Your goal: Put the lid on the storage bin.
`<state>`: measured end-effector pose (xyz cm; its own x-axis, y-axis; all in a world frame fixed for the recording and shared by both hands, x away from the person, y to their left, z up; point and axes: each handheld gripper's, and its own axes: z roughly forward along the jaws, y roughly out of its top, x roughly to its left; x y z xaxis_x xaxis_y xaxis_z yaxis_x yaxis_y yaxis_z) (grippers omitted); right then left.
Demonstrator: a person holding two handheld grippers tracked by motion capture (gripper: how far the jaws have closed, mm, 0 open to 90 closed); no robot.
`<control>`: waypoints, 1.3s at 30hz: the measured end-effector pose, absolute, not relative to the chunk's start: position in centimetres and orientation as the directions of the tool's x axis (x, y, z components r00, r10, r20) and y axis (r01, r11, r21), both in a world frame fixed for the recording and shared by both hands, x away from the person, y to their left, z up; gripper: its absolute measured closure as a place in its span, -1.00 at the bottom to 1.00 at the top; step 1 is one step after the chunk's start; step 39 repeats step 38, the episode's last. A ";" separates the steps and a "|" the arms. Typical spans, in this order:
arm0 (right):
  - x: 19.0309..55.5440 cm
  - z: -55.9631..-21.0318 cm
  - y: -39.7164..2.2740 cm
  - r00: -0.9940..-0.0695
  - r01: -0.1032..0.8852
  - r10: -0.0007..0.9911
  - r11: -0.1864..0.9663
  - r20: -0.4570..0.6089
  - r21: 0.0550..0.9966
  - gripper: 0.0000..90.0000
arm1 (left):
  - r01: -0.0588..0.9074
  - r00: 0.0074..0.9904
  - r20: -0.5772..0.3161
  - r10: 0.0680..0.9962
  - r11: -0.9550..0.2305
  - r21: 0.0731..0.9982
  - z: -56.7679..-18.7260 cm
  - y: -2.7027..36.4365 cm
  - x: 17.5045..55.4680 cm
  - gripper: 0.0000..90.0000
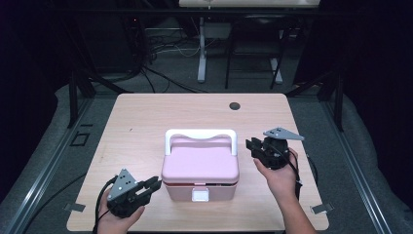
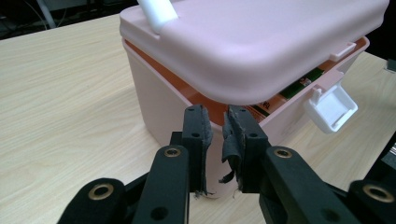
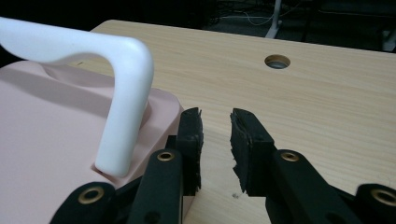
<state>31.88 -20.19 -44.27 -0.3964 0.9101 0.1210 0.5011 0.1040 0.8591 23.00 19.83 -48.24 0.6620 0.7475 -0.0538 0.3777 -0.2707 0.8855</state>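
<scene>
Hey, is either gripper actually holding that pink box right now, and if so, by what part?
No. The left gripper is shut at the pink box's front corner, gripping nothing. The right gripper stands open beside the white handle.

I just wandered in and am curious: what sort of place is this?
Probably a lab or test workshop: a bare wooden table on a dark metal frame, loose cables on the floor behind, and a pink box set out between two hand-held grippers.
</scene>
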 end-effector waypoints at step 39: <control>31.5 -43.2 -21.9 -0.424 0.473 0.893 0.076 0.151 0.878 0.30 | 0.470 0.548 -0.103 0.830 -0.204 0.859 -51.9 22.7 25.9 0.22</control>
